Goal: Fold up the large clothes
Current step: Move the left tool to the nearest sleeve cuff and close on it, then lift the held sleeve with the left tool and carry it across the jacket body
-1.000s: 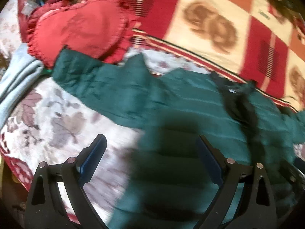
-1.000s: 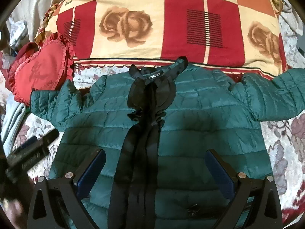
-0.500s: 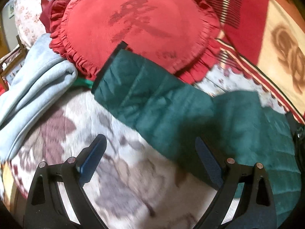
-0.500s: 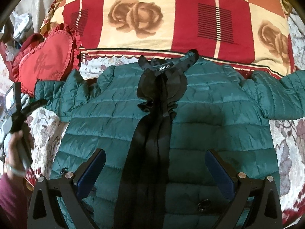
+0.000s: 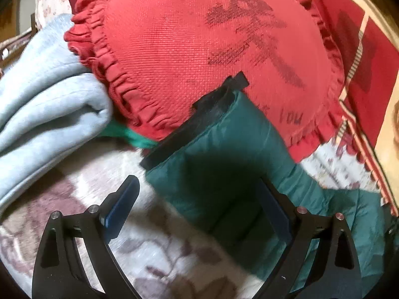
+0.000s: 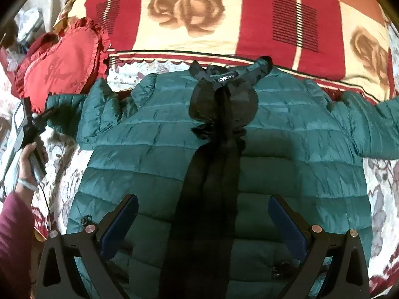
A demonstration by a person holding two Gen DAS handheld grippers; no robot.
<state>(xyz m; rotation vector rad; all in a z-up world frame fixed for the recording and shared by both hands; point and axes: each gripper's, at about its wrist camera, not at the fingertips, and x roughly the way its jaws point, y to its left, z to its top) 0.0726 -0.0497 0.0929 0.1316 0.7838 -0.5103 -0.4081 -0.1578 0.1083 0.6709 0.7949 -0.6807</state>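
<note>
Jacket (image 6: 286, 149), puffy, light and likely slippery, lies spread flat on the bed (image 6: 381, 194). Left claw (image 5: 199, 204), open, straddles the sleeve (image 5: 224, 169) near its black cuff (image 5: 189, 129), the best hold. Right claw (image 6: 202, 221) hovers open over the hem.

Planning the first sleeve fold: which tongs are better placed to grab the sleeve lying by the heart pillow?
Left. The left tongs are open right at the sleeve cuff; the right tongs hover over the jacket's hem.

You are working in a home bedroom: a floral bedspread (image 6: 381, 194) lies under your grippers, with a rose-patterned blanket (image 6: 189, 17) and heart-shaped cushion (image 5: 199, 49) ahead.
</note>
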